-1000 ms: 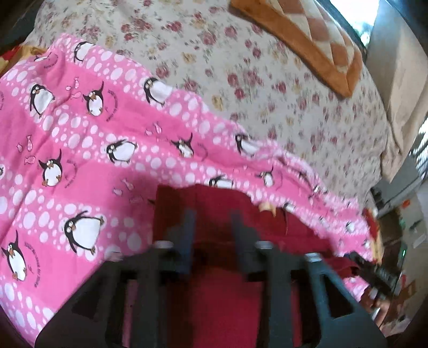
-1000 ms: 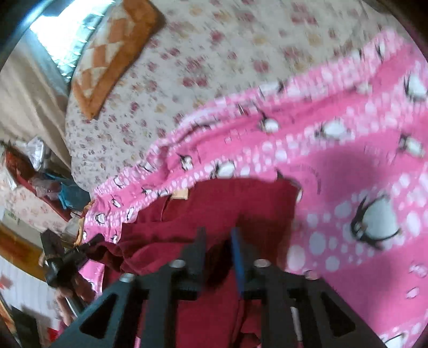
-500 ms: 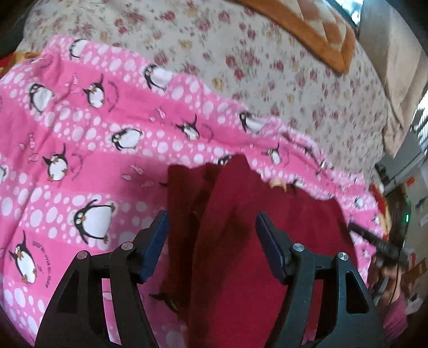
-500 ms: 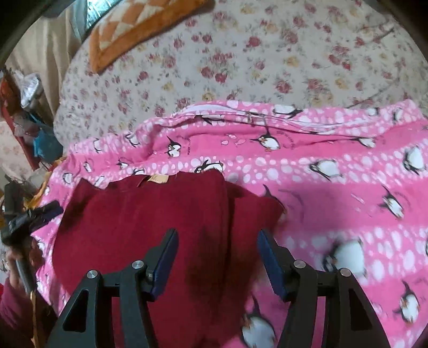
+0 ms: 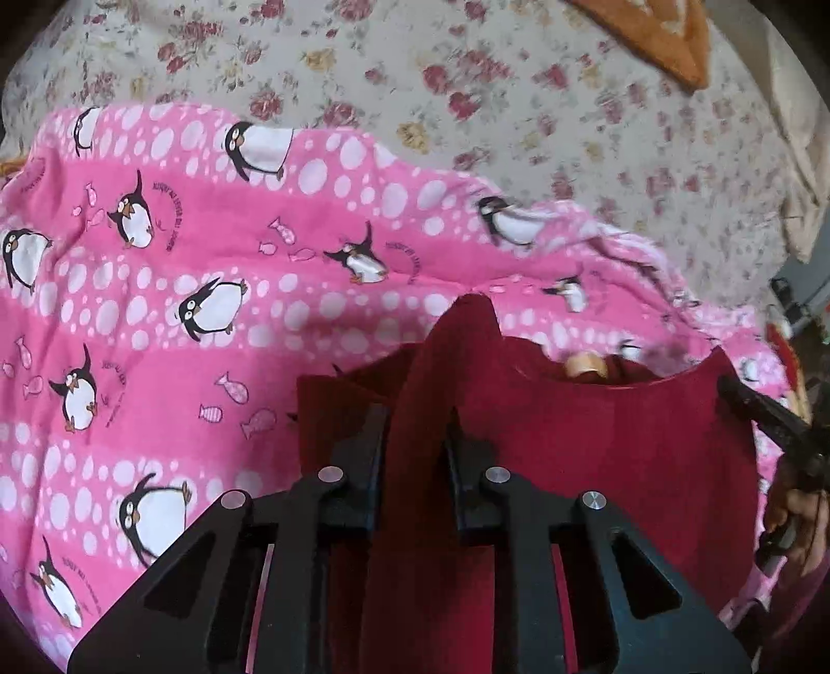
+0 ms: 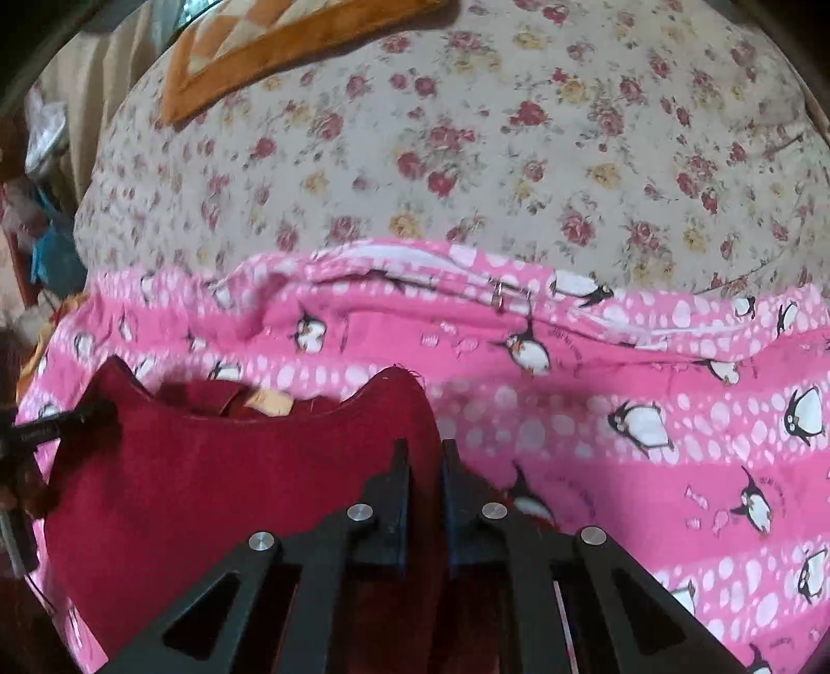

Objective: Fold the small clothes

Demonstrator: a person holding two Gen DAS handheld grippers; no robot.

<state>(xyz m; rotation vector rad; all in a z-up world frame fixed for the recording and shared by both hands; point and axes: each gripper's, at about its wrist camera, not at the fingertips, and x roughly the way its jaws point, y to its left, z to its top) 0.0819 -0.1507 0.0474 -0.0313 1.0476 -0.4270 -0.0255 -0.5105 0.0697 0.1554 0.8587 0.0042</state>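
Both claws point(image 5: 415, 430) point(image 6: 421, 461) pinch red garment point(image 5: 596, 440).

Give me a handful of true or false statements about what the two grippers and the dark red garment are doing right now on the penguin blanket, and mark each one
1. The left gripper is shut on a raised fold of the dark red garment. True.
2. The right gripper is wide open above the garment. False: its fingers are closed on the garment's edge.
3. The garment lies on a pink penguin-print blanket. True.
4. The blanket is spread over a plain blue sheet. False: under it is a floral bedspread with red and yellow roses.
5. An orange checked cushion sits on the far side of the bed. True.
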